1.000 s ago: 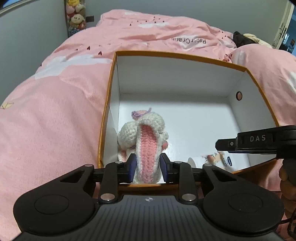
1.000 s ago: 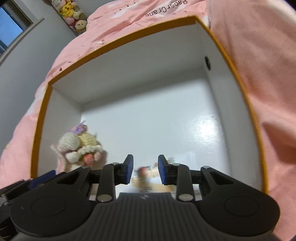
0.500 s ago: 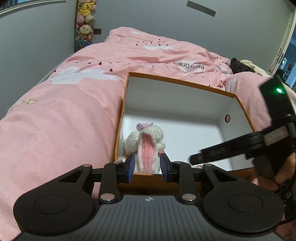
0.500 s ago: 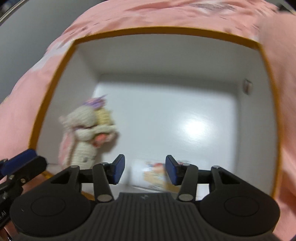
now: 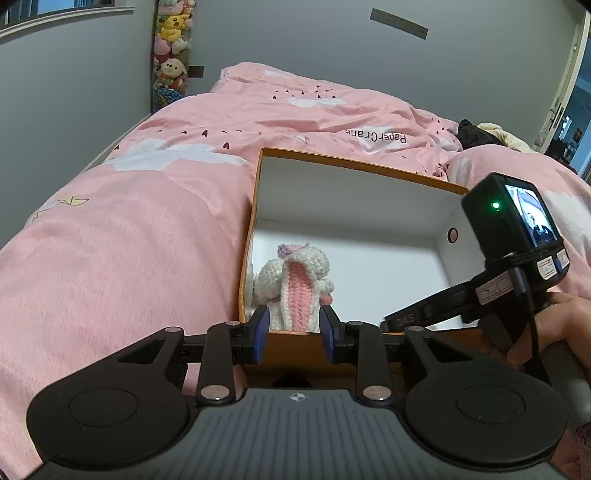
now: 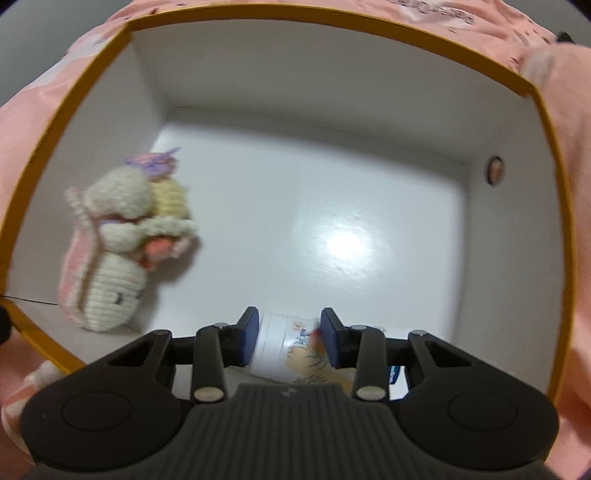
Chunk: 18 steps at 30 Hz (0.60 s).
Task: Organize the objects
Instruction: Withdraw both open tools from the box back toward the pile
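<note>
An orange-rimmed white box (image 5: 354, 168) (image 6: 332, 26) lies on the pink bed. A crocheted white and pink bunny (image 5: 293, 291) (image 6: 118, 243) rests in its near left corner. A small white tube with a floral label (image 6: 291, 349) lies on the box floor at the near wall. My left gripper (image 5: 294, 334) is open and empty, outside the box's near wall, in line with the bunny. My right gripper (image 6: 289, 338) is open above the tube, which lies between and below the fingers, apart from them. The right gripper's body (image 5: 513, 258) shows at the right of the left wrist view.
The pink duvet (image 5: 129, 240) surrounds the box on all sides. A column of plush toys (image 5: 170, 48) hangs at the far wall. Dark clothing (image 5: 476, 134) lies at the bed's far right. The box floor (image 6: 332, 221) is bare to the right of the bunny.
The left gripper let go of the bunny and pulled back out of the box. The right gripper opened wider, released the tube and rose above it.
</note>
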{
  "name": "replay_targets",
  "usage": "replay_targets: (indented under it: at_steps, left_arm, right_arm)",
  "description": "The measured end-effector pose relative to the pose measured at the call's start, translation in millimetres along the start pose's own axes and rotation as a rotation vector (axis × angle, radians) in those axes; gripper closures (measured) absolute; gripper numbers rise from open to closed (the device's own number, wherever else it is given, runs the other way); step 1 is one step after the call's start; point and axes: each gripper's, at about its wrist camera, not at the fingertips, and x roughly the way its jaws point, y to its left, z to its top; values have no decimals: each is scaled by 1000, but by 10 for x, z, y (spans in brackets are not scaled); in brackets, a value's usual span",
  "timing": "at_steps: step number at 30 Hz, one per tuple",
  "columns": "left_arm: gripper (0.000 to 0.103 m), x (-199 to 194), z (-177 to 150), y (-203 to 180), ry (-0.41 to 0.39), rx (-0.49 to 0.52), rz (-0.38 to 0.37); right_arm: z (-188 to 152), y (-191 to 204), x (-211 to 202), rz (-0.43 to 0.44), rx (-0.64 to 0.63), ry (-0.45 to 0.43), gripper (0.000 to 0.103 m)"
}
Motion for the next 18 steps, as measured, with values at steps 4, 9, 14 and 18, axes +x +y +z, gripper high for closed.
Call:
replay_targets:
  at_steps: [4, 9, 14, 18]
  left_arm:
    - [70, -34, -19, -25, 3, 9, -4]
    - [70, -115, -53, -43, 1, 18, 5]
    - [70, -253, -98, -30, 4, 6, -15]
    - [69, -382, -163, -12, 5, -5, -42]
  right_arm:
    - [-46, -200, -31, -34, 63, -3, 63]
    - [-75, -330, -81, -17, 116, -19, 61]
    - [-167, -287, -291, 25, 91, -66, 61]
    - [-352, -160, -613, 81, 61, -146, 60]
